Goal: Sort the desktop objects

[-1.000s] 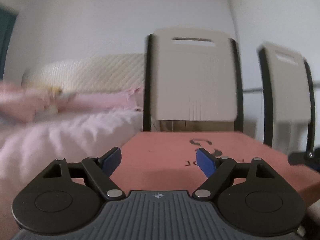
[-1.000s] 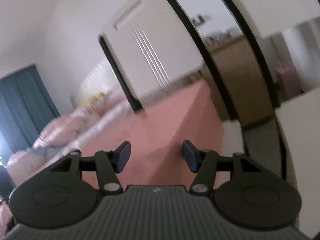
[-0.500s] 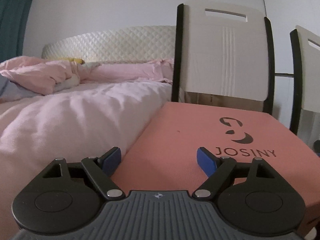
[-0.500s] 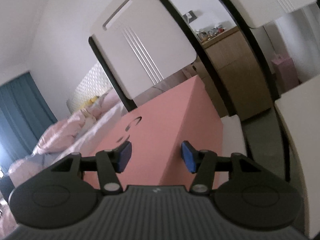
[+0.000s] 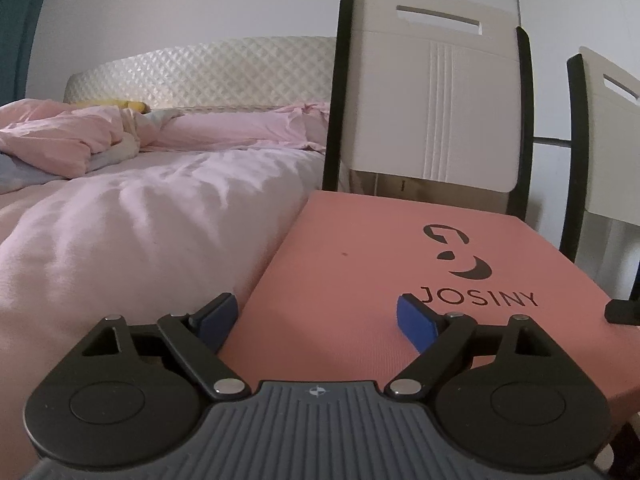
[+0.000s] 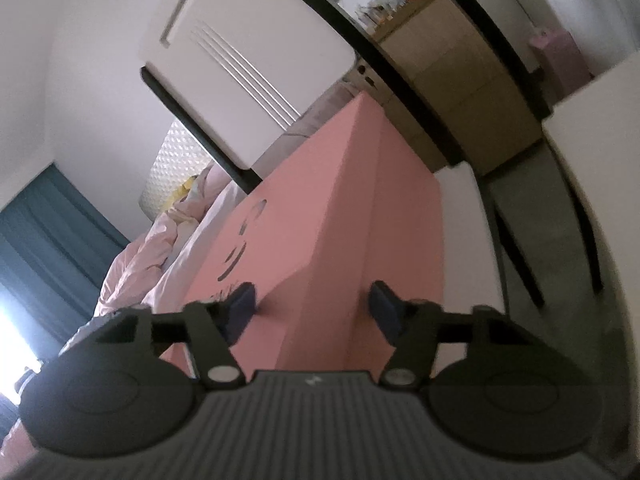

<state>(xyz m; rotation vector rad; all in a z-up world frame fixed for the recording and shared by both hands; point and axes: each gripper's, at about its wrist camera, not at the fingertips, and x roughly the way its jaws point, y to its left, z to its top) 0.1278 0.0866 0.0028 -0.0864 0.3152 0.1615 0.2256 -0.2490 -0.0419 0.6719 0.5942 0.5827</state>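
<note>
A salmon-pink box [image 5: 372, 264] printed "JOSINY" with a black logo lies flat beside the bed. My left gripper [image 5: 316, 320] is open and empty, hovering just over the box's near left edge. In the tilted right wrist view the same box [image 6: 320, 216] shows its top and side. My right gripper [image 6: 314, 304] is open and empty, its blue pads straddling the box's near corner edge without clear contact. The tip of the right gripper [image 5: 624, 311] pokes in at the right edge of the left wrist view.
A bed with a pink duvet [image 5: 140, 216] and quilted cream headboard [image 5: 200, 72] lies left. Two white chairs with black frames [image 5: 432, 96] [image 5: 608, 140] stand behind the box. A wooden cabinet [image 6: 460, 80] and a white tabletop [image 6: 600, 120] show on the right.
The left view has swung left and settled, with the box's logo now closer. The right gripper has moved in toward the box's corner and rolled further.
</note>
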